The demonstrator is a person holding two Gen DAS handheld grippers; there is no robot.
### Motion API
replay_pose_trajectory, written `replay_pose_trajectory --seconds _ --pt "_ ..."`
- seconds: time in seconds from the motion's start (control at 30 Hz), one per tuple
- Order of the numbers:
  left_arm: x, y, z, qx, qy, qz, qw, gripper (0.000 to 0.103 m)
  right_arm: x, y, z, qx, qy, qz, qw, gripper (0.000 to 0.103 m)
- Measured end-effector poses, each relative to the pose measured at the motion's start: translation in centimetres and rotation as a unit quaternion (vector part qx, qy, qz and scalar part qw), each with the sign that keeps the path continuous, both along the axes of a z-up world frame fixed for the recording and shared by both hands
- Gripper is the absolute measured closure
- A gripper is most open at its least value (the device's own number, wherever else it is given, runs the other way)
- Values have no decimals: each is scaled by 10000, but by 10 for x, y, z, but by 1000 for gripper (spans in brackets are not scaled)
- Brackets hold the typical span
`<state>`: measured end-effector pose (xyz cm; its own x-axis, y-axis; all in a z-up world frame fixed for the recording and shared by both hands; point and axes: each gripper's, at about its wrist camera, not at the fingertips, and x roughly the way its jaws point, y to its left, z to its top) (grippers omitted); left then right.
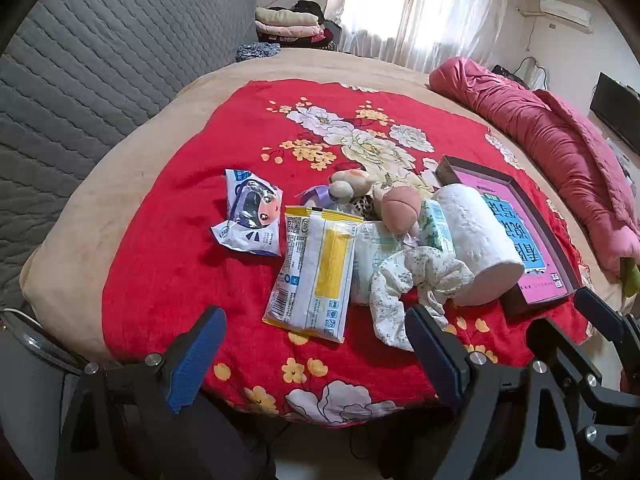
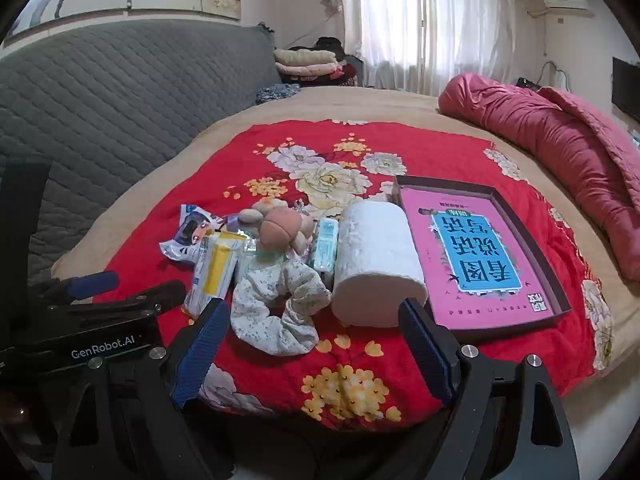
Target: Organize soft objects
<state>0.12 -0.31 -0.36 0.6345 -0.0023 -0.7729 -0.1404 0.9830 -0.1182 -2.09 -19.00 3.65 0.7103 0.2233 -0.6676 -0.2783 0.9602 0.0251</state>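
On the red floral blanket lies a heap of soft things: a white paper roll, a floral scrunchie, a yellow-and-white wipes pack, a blue-and-white pouch, a pink plush toy and a green tissue pack. A shallow box with a pink book inside lies right of the roll. My left gripper and right gripper hover open, near the blanket's front edge, holding nothing.
A grey quilted headboard rises at the left. A rolled pink duvet lies along the right side of the bed. Folded clothes are stacked at the back by the curtained window.
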Motion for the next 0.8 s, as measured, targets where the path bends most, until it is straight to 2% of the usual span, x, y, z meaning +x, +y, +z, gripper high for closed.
replay_pose_trajectory --seconds 0.8 --pt "1 -1 3 -13 -15 -12 10000 12 -1 2 -2 -17 -17 37 10000 16"
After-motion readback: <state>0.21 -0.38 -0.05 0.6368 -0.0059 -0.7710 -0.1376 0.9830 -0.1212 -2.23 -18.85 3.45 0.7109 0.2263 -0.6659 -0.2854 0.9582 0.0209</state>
